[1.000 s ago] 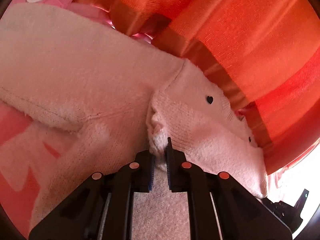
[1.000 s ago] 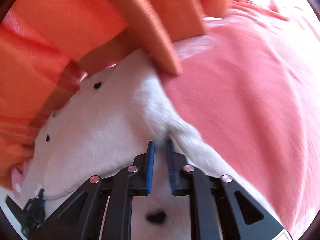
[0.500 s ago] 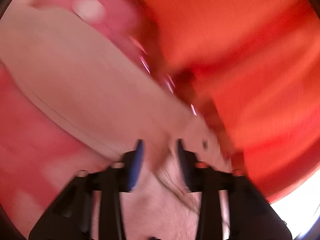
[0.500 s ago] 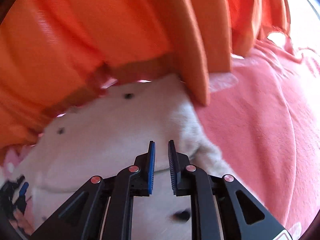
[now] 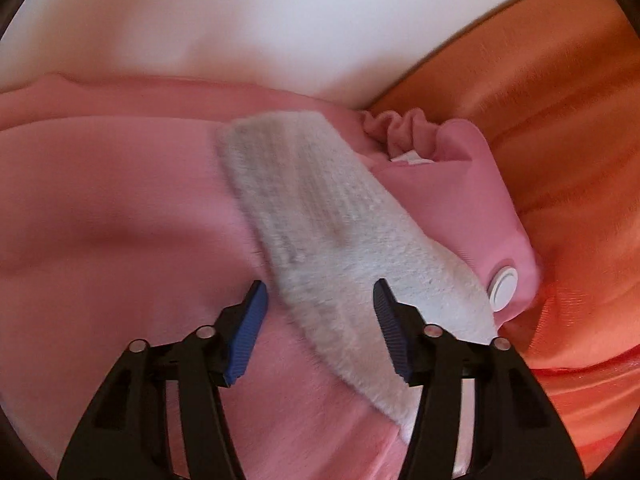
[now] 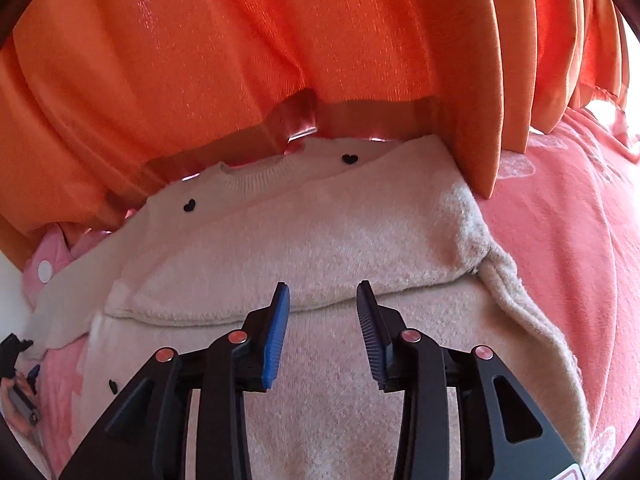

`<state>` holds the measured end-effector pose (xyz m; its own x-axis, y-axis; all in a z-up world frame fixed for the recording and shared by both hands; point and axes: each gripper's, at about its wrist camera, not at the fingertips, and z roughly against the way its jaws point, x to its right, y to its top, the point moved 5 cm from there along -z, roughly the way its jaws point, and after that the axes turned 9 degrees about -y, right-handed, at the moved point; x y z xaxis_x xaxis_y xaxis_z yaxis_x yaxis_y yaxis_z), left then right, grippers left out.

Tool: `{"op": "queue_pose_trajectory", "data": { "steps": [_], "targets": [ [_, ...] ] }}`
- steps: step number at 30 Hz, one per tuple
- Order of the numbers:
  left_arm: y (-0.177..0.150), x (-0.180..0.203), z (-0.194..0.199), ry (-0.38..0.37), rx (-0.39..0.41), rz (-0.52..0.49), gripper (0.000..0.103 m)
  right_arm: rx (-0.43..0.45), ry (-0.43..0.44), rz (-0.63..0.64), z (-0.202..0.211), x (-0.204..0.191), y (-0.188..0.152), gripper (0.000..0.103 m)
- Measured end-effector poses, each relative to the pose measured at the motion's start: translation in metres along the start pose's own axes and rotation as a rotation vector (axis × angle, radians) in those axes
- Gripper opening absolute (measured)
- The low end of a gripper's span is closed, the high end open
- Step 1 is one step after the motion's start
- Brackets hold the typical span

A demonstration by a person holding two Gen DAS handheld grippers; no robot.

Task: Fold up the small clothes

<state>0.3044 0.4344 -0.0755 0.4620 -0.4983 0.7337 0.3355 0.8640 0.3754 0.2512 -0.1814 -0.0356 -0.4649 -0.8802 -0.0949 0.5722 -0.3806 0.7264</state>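
Note:
A cream fuzzy sweater [image 6: 320, 232] with small black hearts [image 6: 350, 158] lies on the pink bedding [image 6: 560, 240], one part folded flat across its body. My right gripper [image 6: 323, 286] hovers over the fold's near edge. Its jaws are opening and grip nothing. In the left wrist view, a cream sleeve [image 5: 320, 208] runs diagonally across the pink bedding [image 5: 100, 200]. My left gripper [image 5: 319, 286] stands astride it, jaws closing, with the sleeve between the fingers but the pads not pressing on it.
Orange curtain [image 6: 240, 60] hangs right behind the sweater, and this curtain [image 5: 560, 140] also fills the right of the left view. A pink garment [image 5: 460, 200] with a white button [image 5: 505, 288] lies under the sleeve. A white wall [image 5: 280, 20] is beyond.
Both grippers have let go of the cream sweater and their jaws have spread. The left one swung fast sideways to the sleeve. The right one backed off a little.

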Motion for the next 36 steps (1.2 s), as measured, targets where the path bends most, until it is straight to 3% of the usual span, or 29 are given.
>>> {"op": "queue_pose_trajectory", "data": {
  "steps": [1, 2, 4, 8, 11, 13, 16, 19, 22, 25, 27, 29, 33, 36],
  "targets": [
    [0.001, 0.002, -0.006, -0.004, -0.014, -0.001, 0.027, -0.001, -0.001, 0.004, -0.001, -0.001, -0.001, 0.038],
    [0.001, 0.005, -0.012, -0.009, -0.034, 0.005, 0.01, 0.0, -0.003, 0.006, -0.001, 0.0, -0.001, 0.038],
    [0.002, 0.02, -0.01, -0.035, -0.017, 0.011, 0.009, 0.003, -0.002, 0.004, 0.0, 0.0, -0.001, 0.038],
    [-0.016, 0.117, 0.023, -0.14, 0.031, -0.257, 0.008, 0.013, 0.017, -0.025, 0.005, 0.006, 0.003, 0.039],
    [-0.083, 0.23, 0.052, -0.325, -0.017, -0.478, 0.008, 0.025, 0.032, -0.041, 0.012, 0.009, 0.007, 0.04],
    [-0.154, 0.295, 0.074, -0.463, -0.096, -0.613, 0.008, 0.027, 0.04, -0.049, 0.014, 0.012, 0.009, 0.042],
    [-0.263, 0.345, 0.074, -0.562, -0.253, -0.736, 0.009, 0.034, 0.043, -0.055, 0.014, 0.018, 0.012, 0.044],
    [-0.366, 0.337, 0.048, -0.549, -0.415, -0.791, 0.013, 0.029, 0.016, -0.03, 0.008, 0.026, 0.017, 0.049],
    [-0.427, 0.295, 0.01, -0.433, -0.546, -0.762, 0.016, 0.001, 0.008, -0.022, 0.002, 0.033, 0.019, 0.053],
    [-0.406, 0.272, 0.0, -0.376, -0.532, -0.738, 0.022, -0.042, 0.04, -0.037, -0.005, 0.038, 0.019, 0.057],
    [-0.371, 0.275, 0.009, -0.368, -0.434, -0.684, 0.047, -0.063, 0.059, -0.044, -0.009, 0.037, 0.018, 0.06],
    [-0.34, 0.273, 0.011, -0.35, -0.341, -0.637, 0.058, -0.101, 0.096, -0.068, -0.014, 0.036, 0.016, 0.061],
    [-0.283, 0.251, -0.006, -0.309, -0.296, -0.481, 0.06, -0.171, 0.189, -0.115, -0.019, 0.029, 0.009, 0.061],
    [-0.275, 0.227, -0.005, -0.28, -0.302, -0.434, 0.06, -0.181, 0.221, -0.113, -0.019, 0.021, 0.006, 0.062]
  ]
}}
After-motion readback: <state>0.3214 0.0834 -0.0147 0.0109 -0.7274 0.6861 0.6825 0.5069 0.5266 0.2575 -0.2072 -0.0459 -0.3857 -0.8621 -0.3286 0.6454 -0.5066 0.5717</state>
